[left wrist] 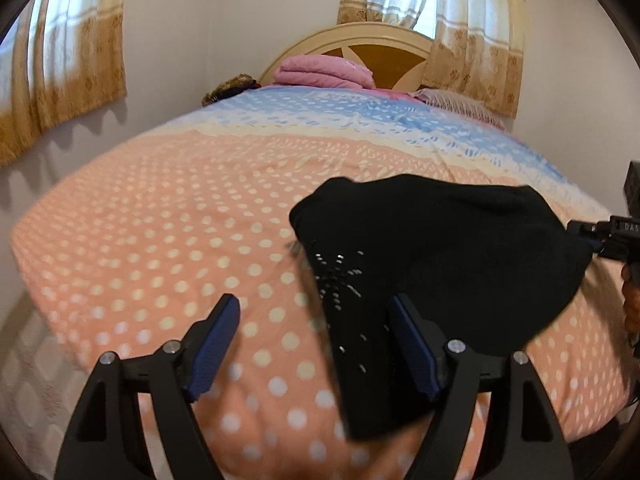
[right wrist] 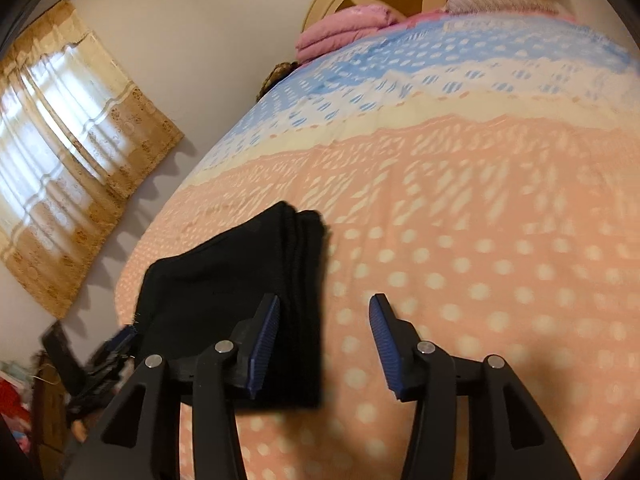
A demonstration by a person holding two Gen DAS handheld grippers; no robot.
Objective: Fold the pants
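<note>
left wrist view: the left gripper (left wrist: 314, 342) hovers over the bed with its two blue-padded fingers (left wrist: 214, 346) spread wide and nothing between them. the black pants (left wrist: 448, 264) lie folded into a thick bundle on the peach dotted bedspread (left wrist: 160, 248), toward the near right part of the bed; the right-hand finger of this gripper overlaps the bundle's near edge, though contact cannot be told. small white flecks show on the cloth's left side. at the right edge, the right gripper (left wrist: 600, 238) reaches the far right corner of the pants, its jaw state unclear from here. at the head of the bed sit a folded pink blanket (left wrist: 324, 72) and a cream headboard (left wrist: 360, 40), with lace curtains (left wrist: 64, 72) on the wall.

right wrist view: the right gripper (right wrist: 324, 346) also has its fingers parted wide, holding nothing. the pants (right wrist: 228, 288) lie to the left on the bedspread (right wrist: 480, 240), stacked layers showing along their right edge; the left finger (right wrist: 264, 344) stands in front of that edge. the left gripper (right wrist: 116, 344) appears blurred at the pants' left corner. the pink blanket (right wrist: 340, 28) lies far back.
</note>
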